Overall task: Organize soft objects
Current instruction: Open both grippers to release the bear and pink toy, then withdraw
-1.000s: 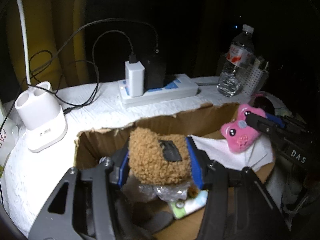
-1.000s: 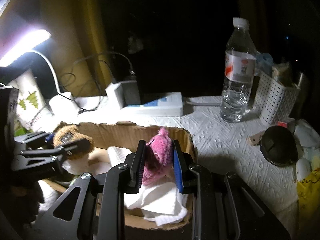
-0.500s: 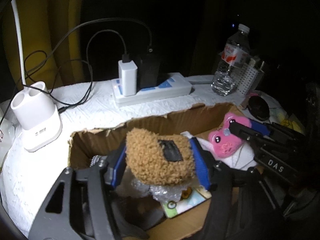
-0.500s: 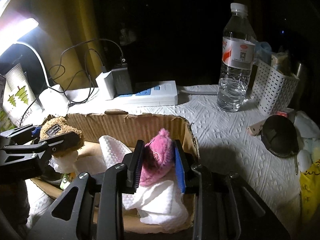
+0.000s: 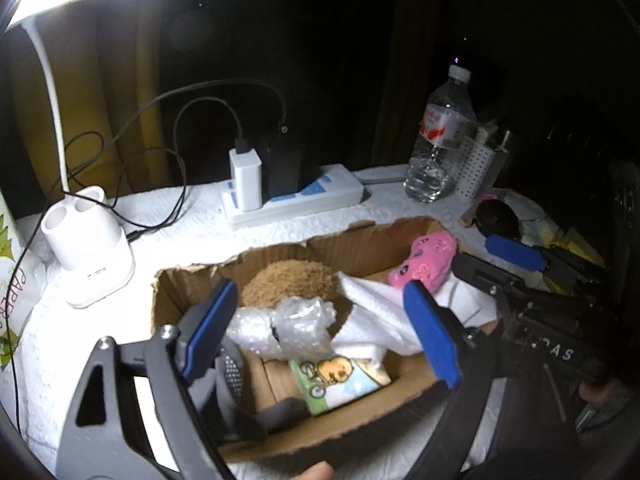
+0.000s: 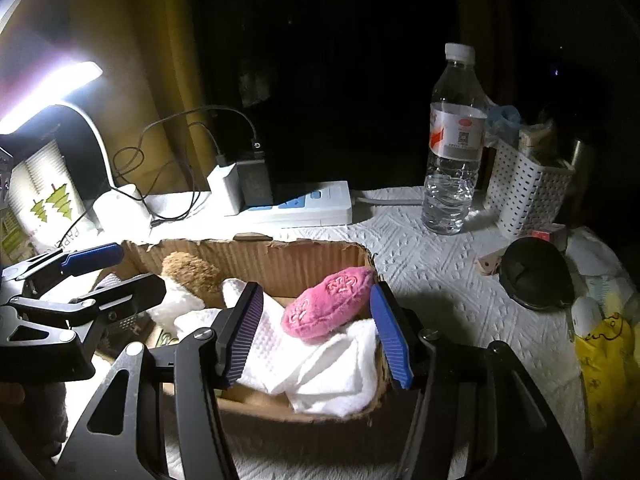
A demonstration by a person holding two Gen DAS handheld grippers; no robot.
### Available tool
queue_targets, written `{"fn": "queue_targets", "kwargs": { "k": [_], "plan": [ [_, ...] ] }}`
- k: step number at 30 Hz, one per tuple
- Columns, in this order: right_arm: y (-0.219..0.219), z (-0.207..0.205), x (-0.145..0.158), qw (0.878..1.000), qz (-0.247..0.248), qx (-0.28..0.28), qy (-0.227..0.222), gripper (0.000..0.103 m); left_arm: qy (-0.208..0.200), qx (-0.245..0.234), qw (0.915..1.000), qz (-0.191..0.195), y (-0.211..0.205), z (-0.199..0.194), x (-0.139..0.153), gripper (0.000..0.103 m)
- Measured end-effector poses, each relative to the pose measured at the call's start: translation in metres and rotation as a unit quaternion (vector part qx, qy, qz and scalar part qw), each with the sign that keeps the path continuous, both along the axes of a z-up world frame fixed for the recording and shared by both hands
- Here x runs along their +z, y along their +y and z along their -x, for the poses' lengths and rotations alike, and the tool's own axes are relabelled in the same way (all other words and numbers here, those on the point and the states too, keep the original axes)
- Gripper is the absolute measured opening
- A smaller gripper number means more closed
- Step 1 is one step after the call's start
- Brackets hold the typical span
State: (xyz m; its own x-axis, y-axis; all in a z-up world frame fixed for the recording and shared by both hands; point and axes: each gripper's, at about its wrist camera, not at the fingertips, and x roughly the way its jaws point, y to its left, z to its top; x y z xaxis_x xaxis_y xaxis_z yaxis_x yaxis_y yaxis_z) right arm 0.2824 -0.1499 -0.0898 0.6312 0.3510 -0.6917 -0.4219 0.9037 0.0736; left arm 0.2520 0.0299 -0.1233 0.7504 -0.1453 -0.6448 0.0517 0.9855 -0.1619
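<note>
A torn cardboard box point(image 5: 276, 252) point(image 6: 280, 260) sits on the white-covered table. A brown plush toy point(image 5: 290, 282) point(image 6: 190, 270) lies in the box's back left, free of any grip. A pink plush toy point(image 5: 426, 258) point(image 6: 330, 306) lies on white cloth point(image 6: 320, 364) point(image 5: 380, 308) at the box's right end. My left gripper point(image 5: 320, 328) is open and empty above the box's left half; it also shows in the right wrist view point(image 6: 116, 276). My right gripper point(image 6: 316, 334) is open, its jaws standing either side of the pink toy without touching it.
Bubble wrap point(image 5: 284, 326) and a small printed packet point(image 5: 340, 378) lie in the box. Behind it stand a power strip with chargers point(image 5: 288, 196), a white lamp base point(image 5: 88, 256), a water bottle point(image 6: 454, 140) and a white basket point(image 6: 526, 192). A dark round object point(image 6: 534, 274) lies at the right.
Both grippers have opened. The brown toy has dropped into the box's back left and the pink toy onto the white cloth. Both grippers have pulled back a little.
</note>
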Motion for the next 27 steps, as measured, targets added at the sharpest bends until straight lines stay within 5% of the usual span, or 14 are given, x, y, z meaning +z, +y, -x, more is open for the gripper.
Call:
{"fn": "queue_targets", "kwargs": {
  "k": [27],
  "plan": [
    [-0.003, 0.085, 0.03, 1.0, 0.003, 0.006, -0.016, 0.059, -0.011, 0.011, 0.9999, -0.007, -0.001, 0.09, 0.014, 0.086]
  ]
}}
